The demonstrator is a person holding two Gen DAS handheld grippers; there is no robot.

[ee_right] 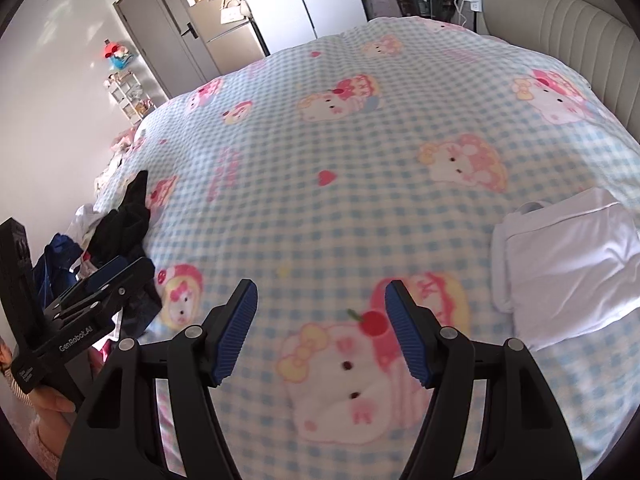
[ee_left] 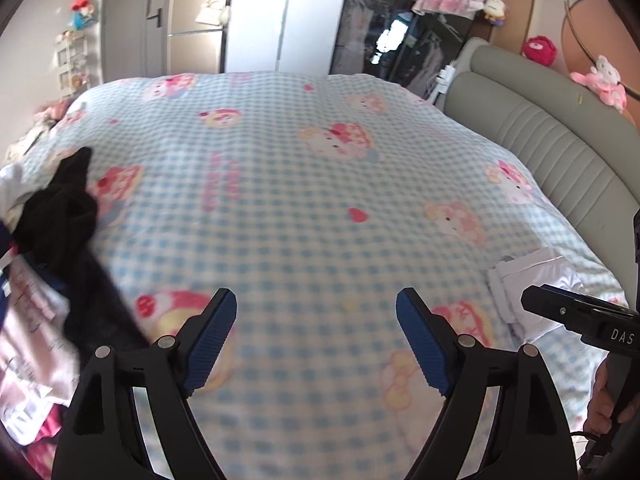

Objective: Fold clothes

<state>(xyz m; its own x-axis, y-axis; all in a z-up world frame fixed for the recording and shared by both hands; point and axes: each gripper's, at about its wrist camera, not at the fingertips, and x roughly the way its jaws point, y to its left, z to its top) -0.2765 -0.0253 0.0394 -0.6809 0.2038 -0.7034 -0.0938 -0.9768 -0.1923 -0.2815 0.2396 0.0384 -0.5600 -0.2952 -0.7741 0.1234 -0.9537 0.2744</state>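
Observation:
A folded white garment (ee_right: 568,256) lies on the right side of the bed, also seen small in the left wrist view as the white garment (ee_left: 532,292). A heap of unfolded clothes with a black garment (ee_left: 60,208) on top sits at the left edge; the same black garment (ee_right: 120,224) shows in the right wrist view. My left gripper (ee_left: 316,340) hovers open over the blanket, nothing between its blue pads. My right gripper (ee_right: 322,328) is open too, above the blanket's cartoon print, left of the white garment.
A blue-and-white checked blanket (ee_left: 280,184) with pink cartoon figures covers the bed. A padded grey headboard (ee_left: 560,152) curves along the right. A door, fridge and dark wardrobe stand beyond the far edge. Plush toys hang on the walls.

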